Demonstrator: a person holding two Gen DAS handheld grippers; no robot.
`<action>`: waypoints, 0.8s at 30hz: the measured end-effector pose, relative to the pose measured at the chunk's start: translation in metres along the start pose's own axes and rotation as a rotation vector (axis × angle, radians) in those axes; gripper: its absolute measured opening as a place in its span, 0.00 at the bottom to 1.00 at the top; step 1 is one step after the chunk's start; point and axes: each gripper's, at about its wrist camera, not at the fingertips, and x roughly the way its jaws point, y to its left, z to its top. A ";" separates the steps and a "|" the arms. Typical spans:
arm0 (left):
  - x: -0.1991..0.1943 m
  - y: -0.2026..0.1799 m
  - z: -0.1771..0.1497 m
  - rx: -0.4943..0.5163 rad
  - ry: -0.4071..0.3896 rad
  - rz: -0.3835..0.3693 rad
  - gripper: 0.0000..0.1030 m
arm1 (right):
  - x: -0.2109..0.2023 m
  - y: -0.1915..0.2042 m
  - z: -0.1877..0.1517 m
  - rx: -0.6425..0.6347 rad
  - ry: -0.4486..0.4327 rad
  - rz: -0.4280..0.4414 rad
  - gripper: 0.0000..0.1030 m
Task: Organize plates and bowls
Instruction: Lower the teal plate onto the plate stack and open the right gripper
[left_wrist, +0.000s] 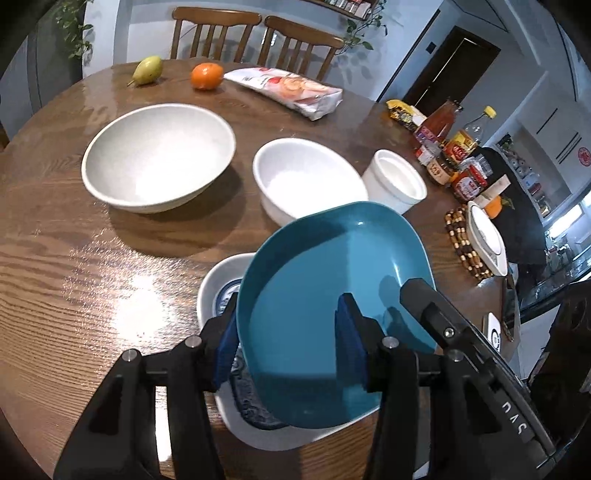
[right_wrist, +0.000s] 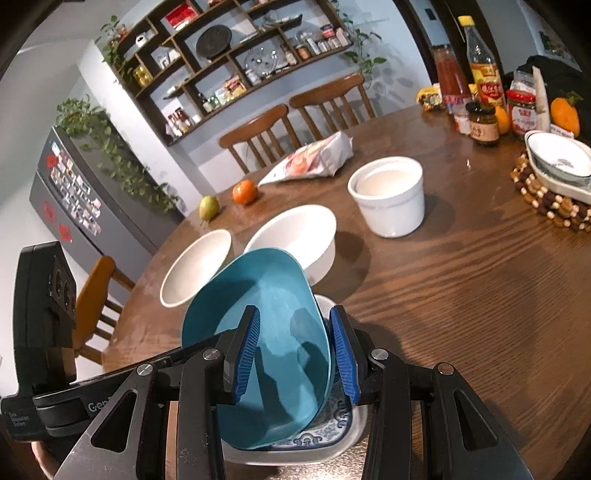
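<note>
A teal plate (left_wrist: 325, 288) rests tilted on a white plate with a blue pattern (left_wrist: 218, 280) at the table's near edge. My left gripper (left_wrist: 288, 343) straddles the teal plate's near-left rim, jaws apart, one pad under and one over. My right gripper (right_wrist: 295, 354) straddles the teal plate (right_wrist: 266, 295) at its right rim, jaws apart; the patterned plate (right_wrist: 332, 424) lies beneath. A large white bowl (left_wrist: 159, 155), a medium white bowl (left_wrist: 306, 177) and a small white pot (left_wrist: 395, 177) stand beyond.
A pear (left_wrist: 147, 70), an orange (left_wrist: 207, 75) and a snack bag (left_wrist: 288, 88) lie at the far side. Bottles and jars (left_wrist: 447, 147) stand far right, beside stacked dishes (left_wrist: 487, 236) on a beaded trivet. Two chairs (left_wrist: 258, 37) stand behind the table.
</note>
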 end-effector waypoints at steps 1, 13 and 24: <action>0.001 0.003 0.000 -0.001 0.010 0.005 0.47 | 0.002 0.000 -0.001 0.001 0.006 0.001 0.41; 0.009 0.013 -0.006 0.025 0.059 0.026 0.47 | 0.013 -0.002 -0.016 0.038 0.072 -0.002 0.41; 0.019 0.006 -0.007 0.069 0.066 0.046 0.49 | 0.010 -0.004 -0.021 0.056 0.083 -0.030 0.41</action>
